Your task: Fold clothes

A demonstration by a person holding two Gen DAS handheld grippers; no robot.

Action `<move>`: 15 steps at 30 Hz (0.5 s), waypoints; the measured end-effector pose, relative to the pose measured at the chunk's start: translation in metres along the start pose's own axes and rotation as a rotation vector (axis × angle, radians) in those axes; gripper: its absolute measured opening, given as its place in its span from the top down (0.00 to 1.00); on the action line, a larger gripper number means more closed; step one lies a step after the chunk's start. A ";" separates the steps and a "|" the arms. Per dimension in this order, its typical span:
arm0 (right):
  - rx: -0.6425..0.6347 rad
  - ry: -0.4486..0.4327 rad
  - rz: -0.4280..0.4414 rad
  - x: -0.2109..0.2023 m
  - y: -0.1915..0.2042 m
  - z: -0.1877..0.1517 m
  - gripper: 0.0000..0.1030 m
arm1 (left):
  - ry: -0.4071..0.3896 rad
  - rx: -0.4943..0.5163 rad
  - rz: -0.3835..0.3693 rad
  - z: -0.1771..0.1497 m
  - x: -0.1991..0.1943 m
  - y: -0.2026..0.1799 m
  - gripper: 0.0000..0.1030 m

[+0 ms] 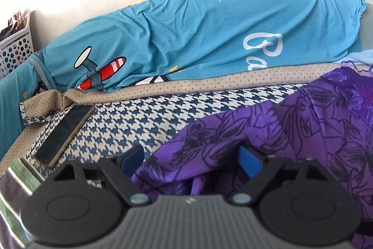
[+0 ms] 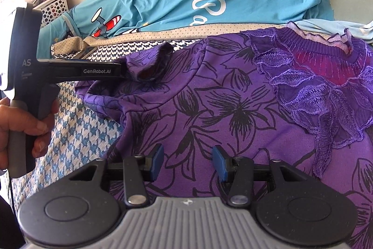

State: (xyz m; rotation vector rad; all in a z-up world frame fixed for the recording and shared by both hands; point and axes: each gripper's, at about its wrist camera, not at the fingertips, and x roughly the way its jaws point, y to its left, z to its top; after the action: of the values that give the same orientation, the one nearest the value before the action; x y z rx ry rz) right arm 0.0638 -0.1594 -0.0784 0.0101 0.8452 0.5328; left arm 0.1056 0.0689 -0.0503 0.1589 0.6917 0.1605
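**Left gripper at the sleeve, right gripper hovering over the purple top**

At the far left a phone (image 1: 65,134) is lying on the houndstooth cover (image 1: 144,116), well apart from the clothes. Next to it, the left gripper (image 1: 190,159) is reaching into the edge of the purple floral top (image 2: 233,97). Its blue pads (image 1: 250,161) are standing fairly wide apart, and a bunched fold of the purple cloth is lying between them. I cannot tell if the pads are already pressing on this cloth. In the right wrist view, a hand (image 2: 23,125) is holding this gripper by the handle, and its fingers are ending at the sleeve (image 2: 149,62) of the top.

More to the right, the right gripper (image 2: 187,161) is pointing down over the front of the top. Its fingers (image 2: 157,161) are standing partly open, with flat cloth visible in the gap; they are grasping nothing.

The top is lying spread on the cover, with the neckline (image 2: 326,48) at the far right. Behind it a blue printed sheet (image 1: 209,34) is lying along the wall.
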 end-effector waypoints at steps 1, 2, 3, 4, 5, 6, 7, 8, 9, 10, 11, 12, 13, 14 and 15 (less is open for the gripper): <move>-0.002 0.000 -0.001 0.000 0.000 0.000 0.55 | 0.001 -0.002 -0.004 0.000 0.000 0.000 0.39; -0.003 0.000 -0.002 0.000 0.001 0.000 0.55 | 0.002 -0.011 -0.008 -0.001 -0.001 0.002 0.47; -0.004 0.000 -0.003 0.001 0.001 0.000 0.55 | 0.002 -0.024 -0.012 -0.001 -0.001 0.004 0.54; -0.006 0.000 -0.003 0.000 0.001 0.000 0.54 | 0.001 -0.037 -0.015 -0.001 -0.001 0.006 0.58; -0.008 0.000 -0.002 0.000 0.002 0.000 0.53 | -0.002 -0.054 -0.017 0.000 -0.003 0.009 0.64; -0.010 -0.001 0.000 0.001 0.002 0.000 0.52 | -0.007 -0.072 -0.016 0.001 -0.004 0.013 0.69; -0.013 -0.001 -0.001 0.001 0.002 0.000 0.52 | -0.016 -0.090 -0.009 0.003 -0.007 0.018 0.70; -0.015 -0.001 -0.003 0.001 0.003 0.000 0.51 | -0.026 -0.106 0.003 0.004 -0.009 0.022 0.70; -0.017 -0.001 -0.004 0.001 0.003 0.000 0.51 | -0.036 -0.121 0.020 0.005 -0.012 0.027 0.70; -0.019 -0.002 -0.006 0.001 0.004 0.000 0.51 | -0.046 -0.136 0.042 0.007 -0.014 0.032 0.70; -0.020 -0.002 -0.007 0.002 0.004 0.000 0.51 | -0.055 -0.151 0.066 0.008 -0.015 0.038 0.70; -0.022 -0.002 -0.008 0.002 0.004 0.000 0.51 | -0.063 -0.165 0.091 0.009 -0.017 0.044 0.70; -0.024 -0.002 -0.009 0.002 0.004 0.000 0.51 | -0.070 -0.183 0.120 0.010 -0.018 0.052 0.70; -0.026 -0.002 -0.009 0.002 0.005 0.000 0.50 | -0.077 -0.203 0.152 0.011 -0.019 0.060 0.70; -0.028 -0.003 -0.010 0.002 0.005 0.000 0.50 | -0.080 -0.230 0.183 0.013 -0.020 0.069 0.70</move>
State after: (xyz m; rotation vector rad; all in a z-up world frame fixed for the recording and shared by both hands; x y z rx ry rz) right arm 0.0627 -0.1545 -0.0786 -0.0190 0.8347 0.5349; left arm 0.0922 0.1310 -0.0147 0.0072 0.5742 0.4053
